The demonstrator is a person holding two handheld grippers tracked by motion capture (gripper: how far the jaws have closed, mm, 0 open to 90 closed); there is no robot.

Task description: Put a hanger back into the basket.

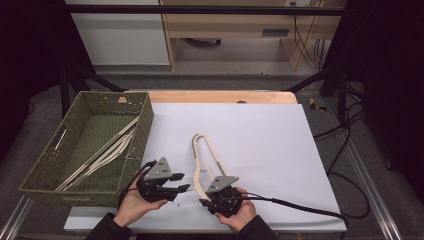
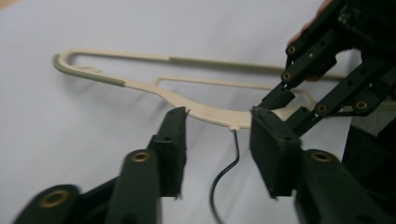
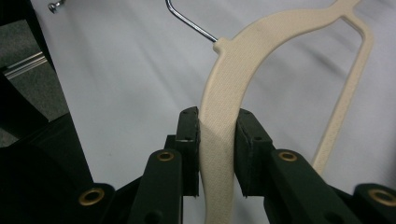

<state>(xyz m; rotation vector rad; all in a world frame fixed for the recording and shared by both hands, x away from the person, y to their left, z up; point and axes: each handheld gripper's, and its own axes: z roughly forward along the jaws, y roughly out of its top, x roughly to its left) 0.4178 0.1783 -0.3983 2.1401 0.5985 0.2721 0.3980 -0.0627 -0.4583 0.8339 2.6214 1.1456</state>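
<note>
Dim room, dark frame bars all round; a wooden desk (image 1: 220, 96) carries a large pale lavender sheet (image 1: 260, 140) that serves as my working surface.

Cream plastic clothes hanger with a thin metal hook (image 1: 204, 159) lies on the sheet just below its centre, long axis running from 12 to 6 o'clock, one shoulder end up at 12. In the left gripper view the hanger (image 2: 187, 100) crosses the picture from 9 to 3 o'clock, hook wire dropping toward 6.

My right gripper (image 1: 206, 201), at 6 o'clock of the hanger, has its jaws clamped on the cream body: in the right gripper view both black pads press the flat arm of the hanger (image 3: 224, 140) from either side, and the hook leaves the neck toward 11 o'clock. Opening narrow, set by the width of the arm.

My left gripper (image 1: 186, 189), at about 8 o'clock of the hanger, points to 3 o'clock toward the hook. Its jaws stand apart, roughly half wide, with nothing pressed between the pads; the hook wire and the neck of the hanger lie in the gap beyond the tips.

Olive-green woven rectangular basket (image 1: 47, 172) sits at 9 o'clock on the desk's left edge, holding several more cream hangers (image 1: 102, 155) laid diagonally.
</note>
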